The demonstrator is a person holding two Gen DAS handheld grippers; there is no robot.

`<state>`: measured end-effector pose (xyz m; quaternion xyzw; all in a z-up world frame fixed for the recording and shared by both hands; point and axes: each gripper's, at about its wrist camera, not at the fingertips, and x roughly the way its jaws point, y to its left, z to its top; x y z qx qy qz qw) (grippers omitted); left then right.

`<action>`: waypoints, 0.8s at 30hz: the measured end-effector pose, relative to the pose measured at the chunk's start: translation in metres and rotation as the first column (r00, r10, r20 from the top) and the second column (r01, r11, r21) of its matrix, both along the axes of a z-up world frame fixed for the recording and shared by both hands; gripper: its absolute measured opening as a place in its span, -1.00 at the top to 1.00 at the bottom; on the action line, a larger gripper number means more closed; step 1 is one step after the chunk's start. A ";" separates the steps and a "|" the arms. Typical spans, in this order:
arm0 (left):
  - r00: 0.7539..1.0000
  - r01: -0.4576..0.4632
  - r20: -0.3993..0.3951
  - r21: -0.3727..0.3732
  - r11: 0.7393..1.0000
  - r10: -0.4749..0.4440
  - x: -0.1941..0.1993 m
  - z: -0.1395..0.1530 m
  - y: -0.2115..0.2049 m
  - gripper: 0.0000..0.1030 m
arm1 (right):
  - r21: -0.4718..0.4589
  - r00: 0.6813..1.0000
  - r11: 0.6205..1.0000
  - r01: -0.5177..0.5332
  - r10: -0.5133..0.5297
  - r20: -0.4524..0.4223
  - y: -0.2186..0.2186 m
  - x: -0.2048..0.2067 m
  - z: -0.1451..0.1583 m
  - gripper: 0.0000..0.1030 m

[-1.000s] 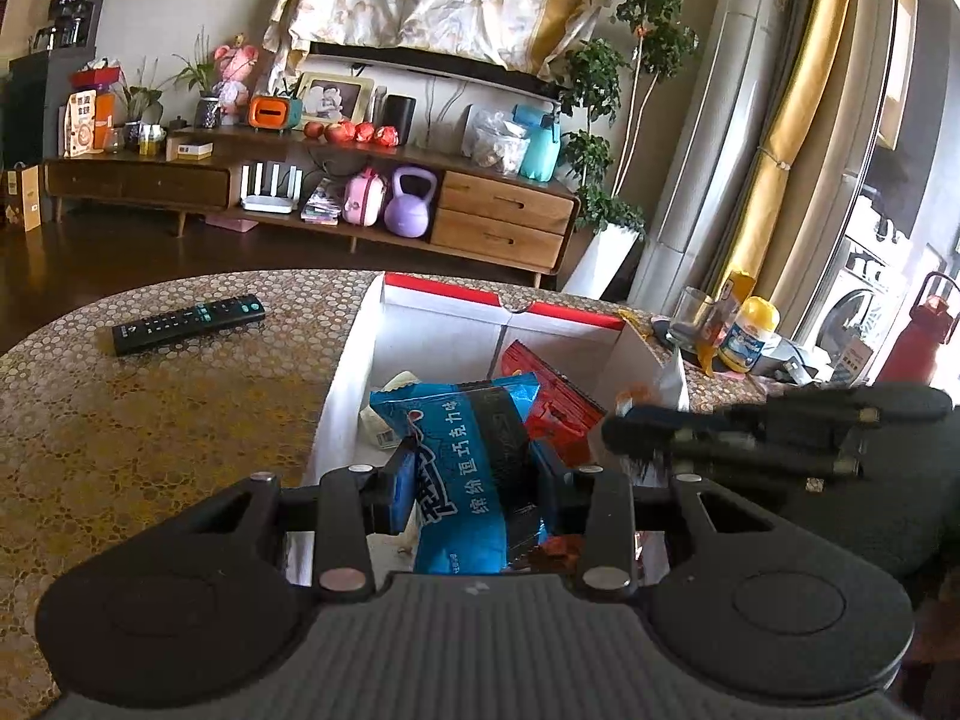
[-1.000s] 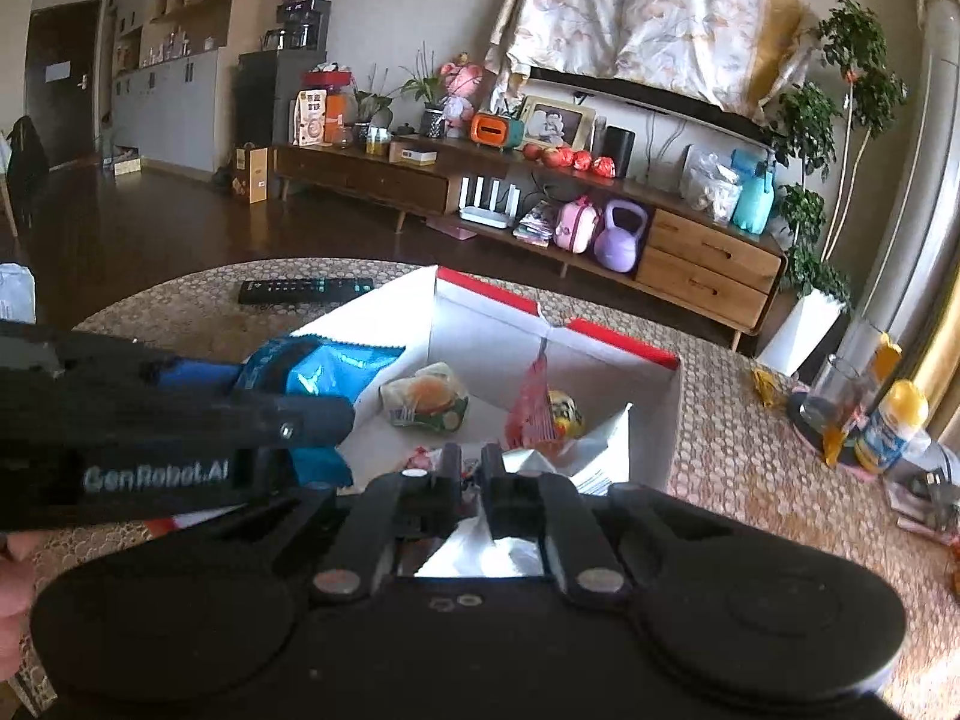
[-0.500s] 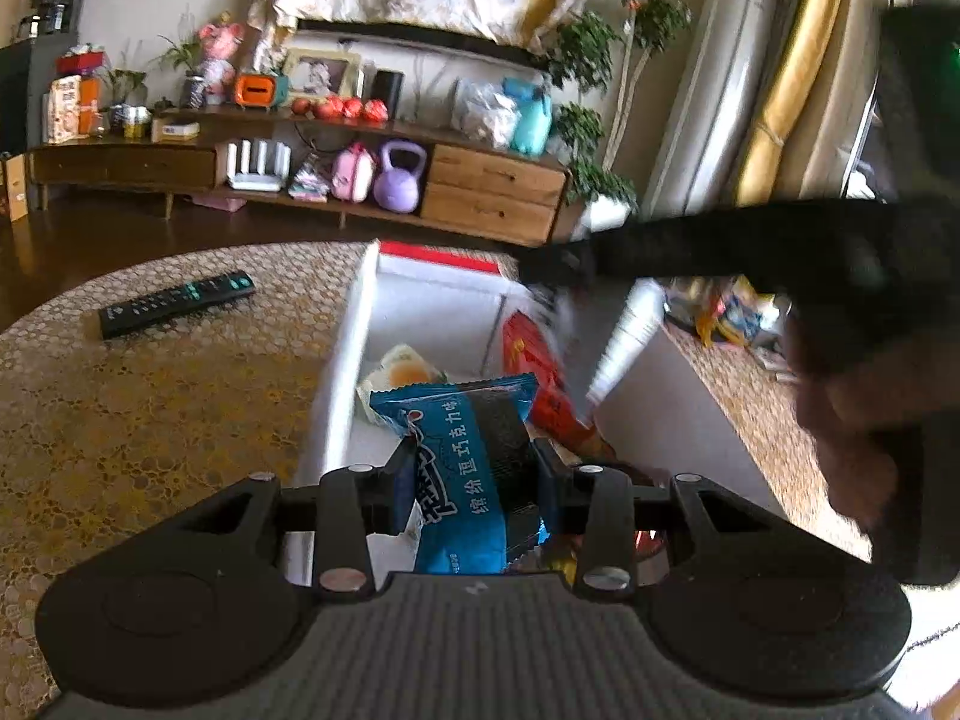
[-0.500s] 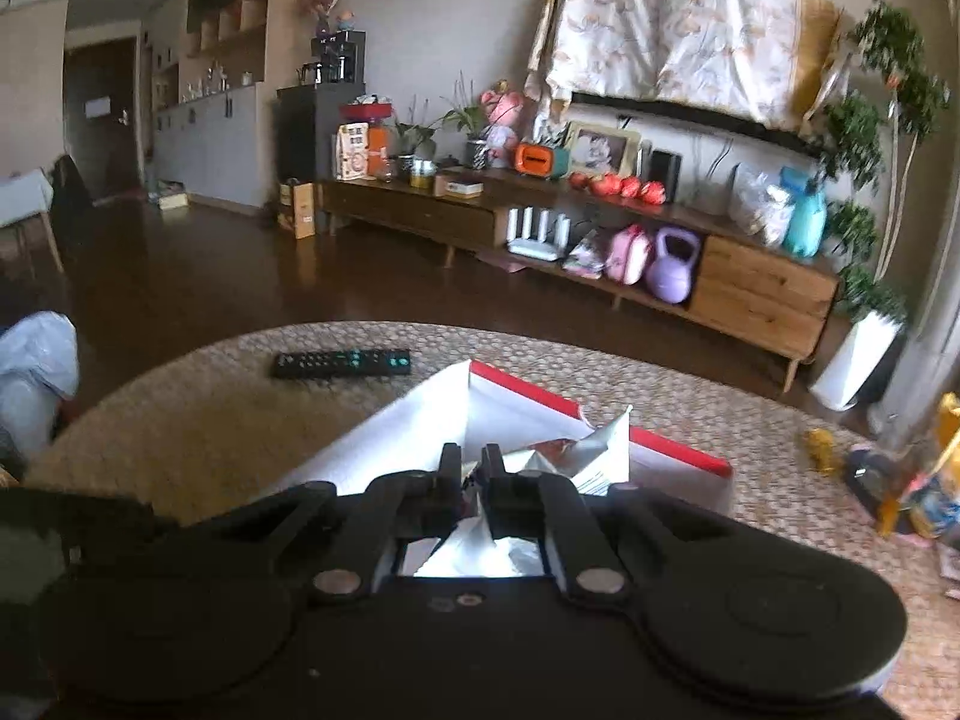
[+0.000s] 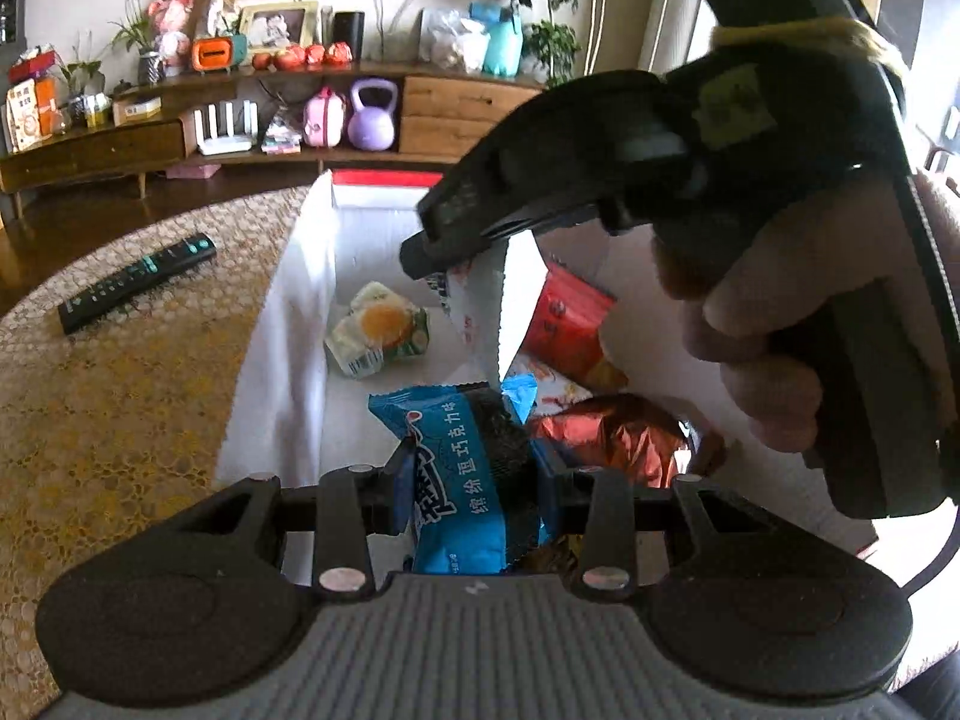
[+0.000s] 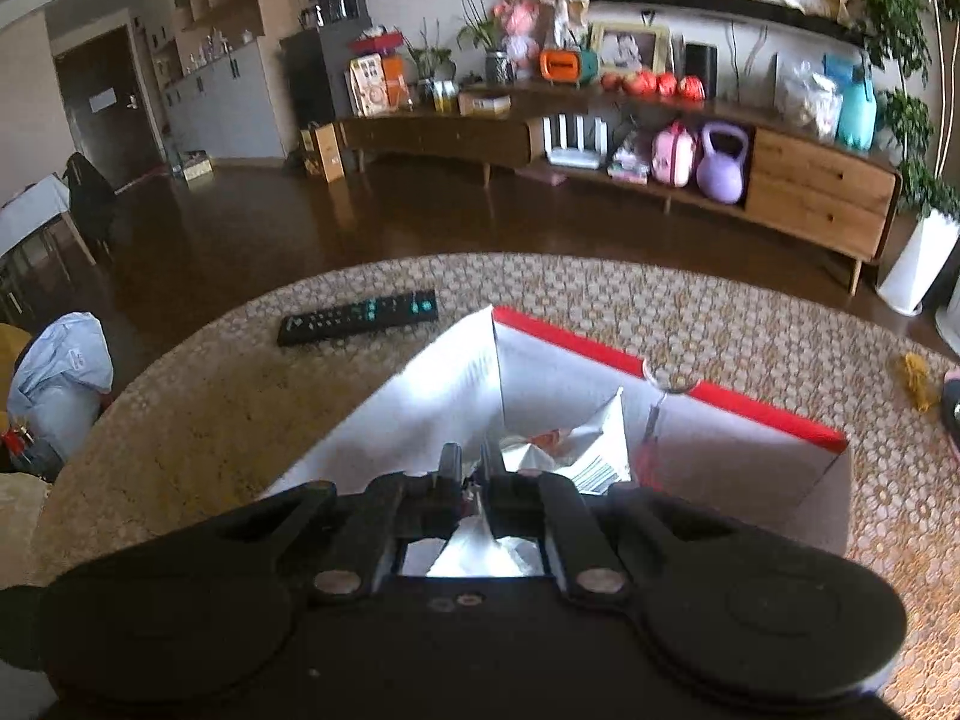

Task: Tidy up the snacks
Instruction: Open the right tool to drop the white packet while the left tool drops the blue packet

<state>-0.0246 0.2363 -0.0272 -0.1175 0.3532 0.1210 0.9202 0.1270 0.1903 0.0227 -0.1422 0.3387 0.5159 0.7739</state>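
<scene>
A white cardboard box with a red rim [image 5: 300, 312] stands open on the round table. My left gripper [image 5: 471, 462] is shut on a blue chocolate snack packet [image 5: 468, 468] held over the box's near end. In the left wrist view a hand carries my right gripper [image 5: 423, 252] over the box from the upper right. It is shut on a white and silver packet [image 5: 480, 300], which hangs into the box. The right wrist view shows the same packet [image 6: 588, 444] pinched in the right gripper [image 6: 471, 468] above the box [image 6: 660, 378]. A yellow-green snack [image 5: 381, 327], a red packet [image 5: 567, 324] and a red foil packet [image 5: 612, 438] lie inside.
A black remote [image 5: 138, 282] lies on the patterned tablecloth [image 5: 120, 420] left of the box. It also shows in the right wrist view as the remote [image 6: 360, 315] beyond the box's left wall. A wooden sideboard [image 6: 822, 192] stands across the dark floor.
The right gripper and its white packet swung leftward across the box, now close in front of the left camera. The left gripper sank slightly with the blue packet still in its grip.
</scene>
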 end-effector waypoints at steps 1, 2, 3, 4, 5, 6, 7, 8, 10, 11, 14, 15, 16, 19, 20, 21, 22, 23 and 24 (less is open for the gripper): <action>1.000 0.005 -0.010 0.001 1.000 -0.005 0.001 -0.002 -0.001 0.26 | -0.010 1.000 1.000 -0.001 0.001 -0.001 0.001 0.000 -0.003 0.92; 1.000 0.007 -0.021 0.002 1.000 -0.007 0.003 -0.004 -0.002 0.25 | -0.019 1.000 1.000 -0.003 0.003 0.001 0.002 0.000 -0.006 0.91; 1.000 0.008 -0.028 0.010 1.000 -0.008 0.004 -0.005 -0.004 0.25 | -0.027 1.000 1.000 -0.002 0.002 -0.001 0.003 0.000 -0.009 0.91; 0.999 0.005 -0.032 0.015 1.000 -0.005 0.005 -0.006 -0.005 0.24 | -0.038 1.000 0.999 -0.002 0.002 0.000 0.005 -0.001 -0.011 0.91; 0.999 0.002 -0.035 0.011 1.000 -0.002 0.005 -0.006 -0.005 0.24 | -0.051 1.000 0.999 -0.004 0.004 0.006 0.006 -0.002 -0.015 0.91; 0.999 0.002 -0.037 0.006 1.000 -0.001 0.005 -0.007 -0.005 0.23 | -0.061 1.000 0.998 -0.006 0.007 0.009 0.009 -0.001 -0.017 0.89; 0.999 0.005 -0.044 0.004 1.000 -0.004 0.006 -0.008 -0.005 0.23 | -0.073 1.000 0.997 -0.008 0.009 0.011 0.010 -0.002 -0.020 0.87; 0.999 0.006 -0.047 0.007 1.000 -0.006 0.006 -0.009 -0.005 0.22 | -0.083 1.000 0.997 -0.007 0.008 0.017 0.012 -0.002 -0.021 0.85; 0.999 0.000 -0.049 0.007 1.000 0.001 0.007 -0.009 -0.006 0.21 | -0.096 1.000 0.995 -0.014 0.016 0.024 0.012 -0.004 -0.024 0.81; 0.999 -0.005 -0.048 0.007 1.000 0.005 0.008 -0.009 -0.006 0.21 | -0.101 1.000 0.995 -0.012 0.014 0.026 0.012 -0.005 -0.024 0.79; 0.999 -0.013 -0.047 0.000 1.000 0.013 0.009 -0.007 -0.006 0.07 | -0.102 0.999 0.995 -0.001 0.004 0.036 0.008 -0.006 -0.024 0.66; 0.999 -0.014 -0.042 -0.005 1.000 0.014 0.009 -0.006 -0.006 -0.06 | -0.103 0.999 0.995 0.005 -0.001 0.039 0.006 -0.006 -0.023 0.63; 0.999 -0.015 -0.034 -0.005 1.000 0.015 0.008 -0.004 -0.007 -0.14 | -0.101 0.999 0.995 0.008 -0.004 0.039 0.005 -0.006 -0.023 0.62; 1.000 -0.015 -0.007 0.000 1.000 0.015 0.006 0.003 -0.011 -0.34 | -0.094 0.998 0.995 0.019 -0.014 0.056 -0.001 -0.010 -0.018 0.27; 1.000 -0.020 -0.002 0.006 1.000 0.020 0.005 0.007 -0.013 -0.37 | -0.083 0.998 0.996 0.020 -0.015 0.060 -0.005 -0.012 -0.015 0.29; 1.000 -0.021 0.003 0.010 1.000 0.021 0.004 0.009 -0.014 -0.43 | -0.065 0.998 0.998 0.020 -0.016 0.058 -0.009 -0.013 -0.011 0.25; 1.000 -0.023 0.013 0.015 1.000 0.022 0.002 0.012 -0.016 -0.48 | -0.049 0.998 0.998 0.027 -0.024 0.056 -0.012 -0.014 -0.006 0.22; 0.999 -0.029 0.023 0.022 0.999 0.028 0.000 0.016 -0.017 -0.62 | -0.034 0.998 0.999 0.036 -0.034 0.060 -0.016 -0.015 -0.001 0.19; 0.999 -0.036 0.033 0.027 0.999 0.036 -0.002 0.020 -0.018 -0.70 | -0.016 0.997 0.999 0.041 -0.040 0.065 -0.021 -0.016 0.004 0.16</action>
